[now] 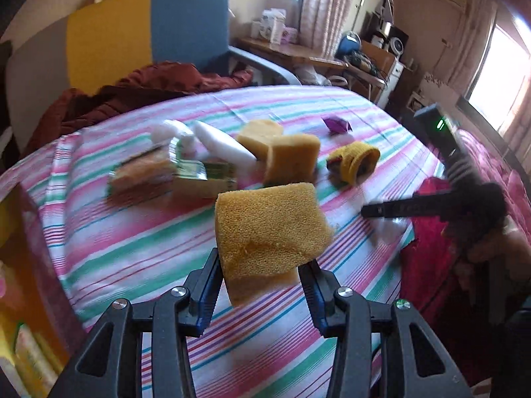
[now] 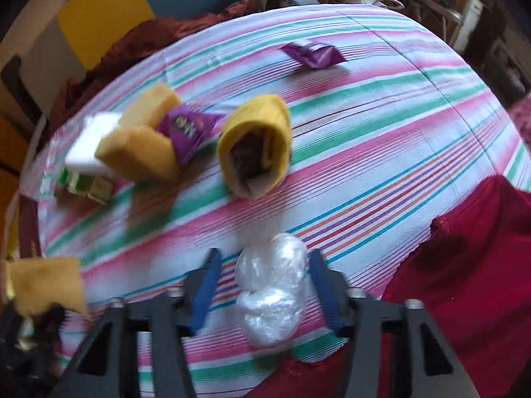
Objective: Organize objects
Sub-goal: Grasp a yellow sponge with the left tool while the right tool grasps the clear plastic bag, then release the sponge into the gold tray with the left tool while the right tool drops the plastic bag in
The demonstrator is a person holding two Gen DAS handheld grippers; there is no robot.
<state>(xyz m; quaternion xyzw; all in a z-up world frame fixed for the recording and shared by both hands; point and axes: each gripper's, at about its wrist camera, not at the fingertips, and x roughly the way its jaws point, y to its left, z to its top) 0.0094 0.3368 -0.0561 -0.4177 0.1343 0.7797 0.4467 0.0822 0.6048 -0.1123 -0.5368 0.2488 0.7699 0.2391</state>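
My left gripper [image 1: 260,265] is shut on a yellow sponge [image 1: 268,225] and holds it above the striped cloth; the sponge also shows at the left edge of the right wrist view [image 2: 46,283]. My right gripper [image 2: 264,262] is open, its jaws on either side of a clear crumpled plastic bag [image 2: 270,285] lying on the cloth. Further back lie two more yellow sponges [image 1: 292,156], a white bottle [image 1: 222,144], green packets [image 1: 186,172], a rolled yellow cloth [image 2: 255,142] and purple wrappers [image 2: 315,54].
The striped tablecloth [image 1: 132,232] covers a rounded table. A blue and yellow chair [image 1: 146,33] with a dark red cloth [image 1: 139,89] stands behind it. A red cloth [image 2: 464,282] lies at the right edge. A yellow box [image 1: 23,298] sits at the left.
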